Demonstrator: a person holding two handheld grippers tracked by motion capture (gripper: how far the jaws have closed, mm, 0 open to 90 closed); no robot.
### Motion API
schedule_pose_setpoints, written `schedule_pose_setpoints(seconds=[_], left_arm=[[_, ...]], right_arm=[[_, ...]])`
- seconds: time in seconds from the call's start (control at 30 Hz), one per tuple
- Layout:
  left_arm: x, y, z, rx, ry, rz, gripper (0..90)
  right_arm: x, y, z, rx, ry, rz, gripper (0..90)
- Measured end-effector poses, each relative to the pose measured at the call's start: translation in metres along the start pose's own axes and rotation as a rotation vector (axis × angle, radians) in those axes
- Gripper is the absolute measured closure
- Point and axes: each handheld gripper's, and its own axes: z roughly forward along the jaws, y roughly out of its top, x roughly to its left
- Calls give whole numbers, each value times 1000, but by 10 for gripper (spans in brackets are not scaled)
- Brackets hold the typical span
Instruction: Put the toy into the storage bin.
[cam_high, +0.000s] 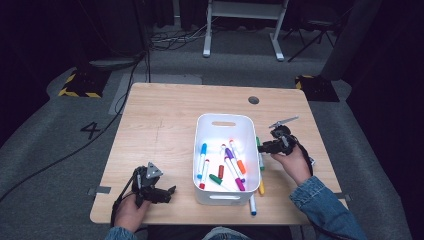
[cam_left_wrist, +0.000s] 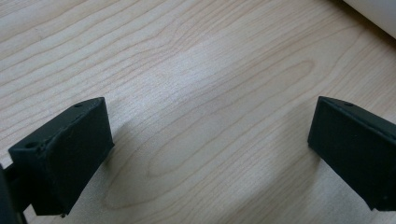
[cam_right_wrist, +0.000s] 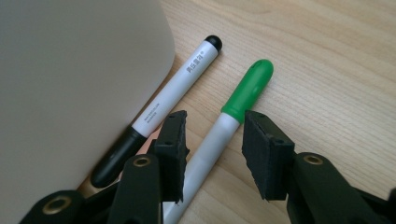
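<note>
Right gripper (cam_right_wrist: 212, 140) view: straddles green marker (cam_right_wrist: 233, 114), seemingly untouched.

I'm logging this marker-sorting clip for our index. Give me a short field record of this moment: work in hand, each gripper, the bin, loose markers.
work: picking up markers lying beside the white bin
right gripper: jaws astride the green-capped marker, not yet pressing it
left gripper: open over bare table, nothing between its jaws
bin contents: several coloured markers
loose beside bin: black-capped marker, against the bin wall
</note>
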Motion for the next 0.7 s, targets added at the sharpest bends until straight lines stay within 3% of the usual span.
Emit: schedule_pose_setpoints(seconds=[0.27, 0.47, 0.7], left_arm=[[0, 0, 0, 0, -1, 2, 0], [1, 0, 0, -2, 4, 8, 0], [0, 0, 0, 1, -1, 2, 0]], right_arm=[[-2, -3, 15, 56, -31, 4, 653], [-8, -7, 17, 104, -85, -5, 762], [-12, -9, 14, 108, -95, 19, 771]])
